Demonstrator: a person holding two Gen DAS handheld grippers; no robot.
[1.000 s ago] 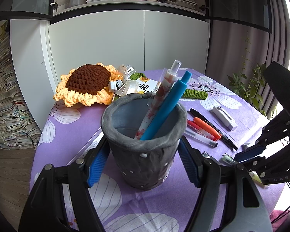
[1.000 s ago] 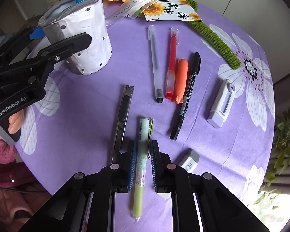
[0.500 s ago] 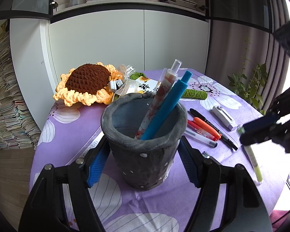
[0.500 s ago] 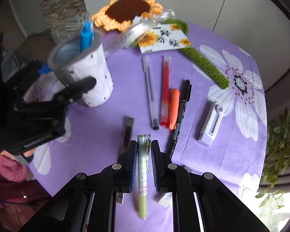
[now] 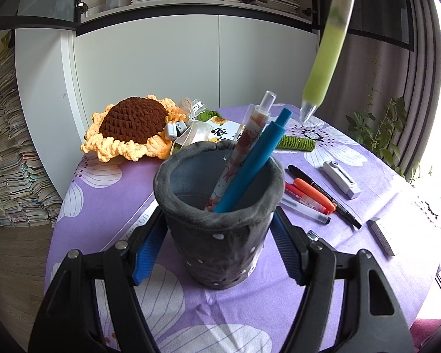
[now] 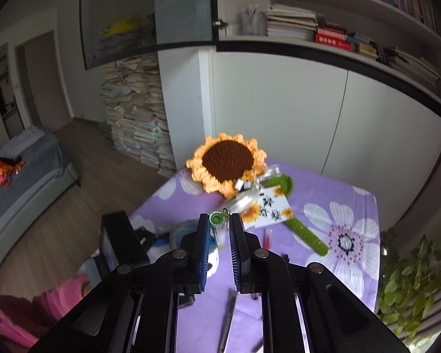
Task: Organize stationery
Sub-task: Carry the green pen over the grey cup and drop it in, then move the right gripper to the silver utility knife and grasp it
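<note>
My left gripper (image 5: 217,253) is shut on the grey dotted pen cup (image 5: 217,206), which stands on the purple flowered tablecloth (image 5: 103,223). A blue pen (image 5: 250,161) and a patterned pen (image 5: 244,144) stand in it. My right gripper (image 6: 219,229) is shut on a green pen (image 6: 217,220), held upright with its tip down. In the left wrist view the green pen (image 5: 329,50) hangs high above and to the right of the cup. The cup (image 6: 185,235) shows partly behind the right fingers.
Loose on the cloth right of the cup lie a clear pen (image 5: 305,210), a red pen (image 5: 305,197), an orange marker (image 5: 314,189), a black marker (image 5: 326,195), a white correction tape (image 5: 339,178), an eraser (image 5: 382,235) and a utility knife (image 6: 227,317). A crochet sunflower (image 5: 132,126) lies at the back.
My right gripper has lifted the green pen off the table, turned it upright and carried it high toward the cup. The left gripper and cup have not moved.
</note>
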